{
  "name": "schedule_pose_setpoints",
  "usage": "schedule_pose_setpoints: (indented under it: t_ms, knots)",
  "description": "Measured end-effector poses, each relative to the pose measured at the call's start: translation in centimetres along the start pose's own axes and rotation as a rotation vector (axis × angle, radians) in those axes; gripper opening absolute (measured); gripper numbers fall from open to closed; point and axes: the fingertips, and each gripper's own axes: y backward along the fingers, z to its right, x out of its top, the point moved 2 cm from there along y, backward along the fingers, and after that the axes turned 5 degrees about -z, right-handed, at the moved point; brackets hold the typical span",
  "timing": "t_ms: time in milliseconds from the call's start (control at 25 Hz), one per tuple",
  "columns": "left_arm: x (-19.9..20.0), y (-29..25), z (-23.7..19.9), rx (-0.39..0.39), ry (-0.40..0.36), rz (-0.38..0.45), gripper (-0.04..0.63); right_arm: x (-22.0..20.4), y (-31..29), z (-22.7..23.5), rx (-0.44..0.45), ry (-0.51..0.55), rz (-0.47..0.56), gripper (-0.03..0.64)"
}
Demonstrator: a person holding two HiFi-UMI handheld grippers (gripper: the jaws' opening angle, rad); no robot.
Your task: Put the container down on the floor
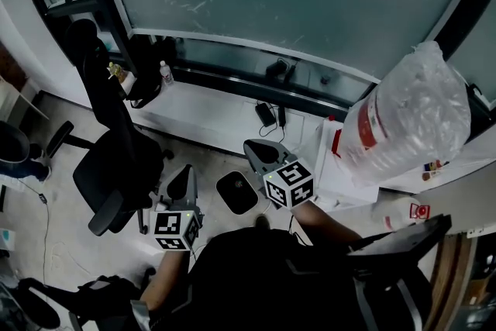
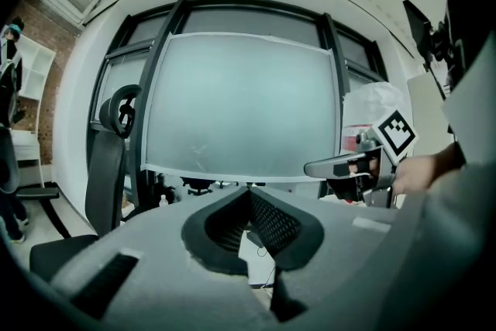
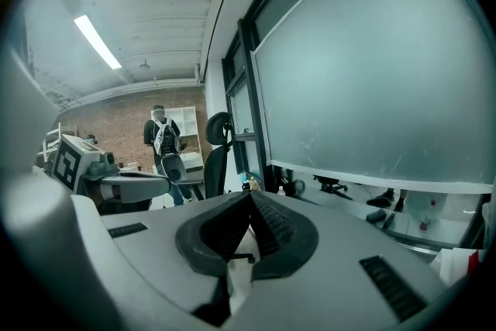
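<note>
While both claws hang shut and empty before the person's body, the container (image 1: 407,116) stands well apart from them, up at the person's right. It is a big clear jug with a red label, wrapped in crinkled plastic. It seems to rest on the edge of a white table (image 1: 329,170), though the wrap and the steep angle hide its base.

Left claw (image 1: 184,176): its own view shows the jaws meeting at the tips with nothing between them (image 2: 248,194). It points at the frosted window, and the jug shows off to the right (image 2: 372,108), behind the other gripper.

Right claw (image 1: 256,149): jaws likewise closed on nothing (image 3: 249,196), aimed along the window wall rather than at the jug.

Step in hand, as I judge it: the approach, with no grasp begun. The container is not yet off the table, so the whole lift-and-lower is ahead.

The next move calls for a turn to the right, both claws opened wide and one set against each flank of the jug. It looks bulky and heavy, and the loose wrap may slip under the pads.

Landing spot: the pale floor (image 1: 70,205) ahead is partly taken by an office chair (image 1: 112,159) and a dark rounded object (image 1: 236,192), both to be avoided.
</note>
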Motion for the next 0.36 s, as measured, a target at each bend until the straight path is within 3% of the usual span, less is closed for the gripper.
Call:
schedule_pose_setpoints:
  t_ms: [360]
  knots:
    - [0.64, 0.16, -0.13, 0.007, -0.021, 0.002, 0.012, 0.22, -0.14, 0.13, 0.002, 0.009, 0.001, 0.008]
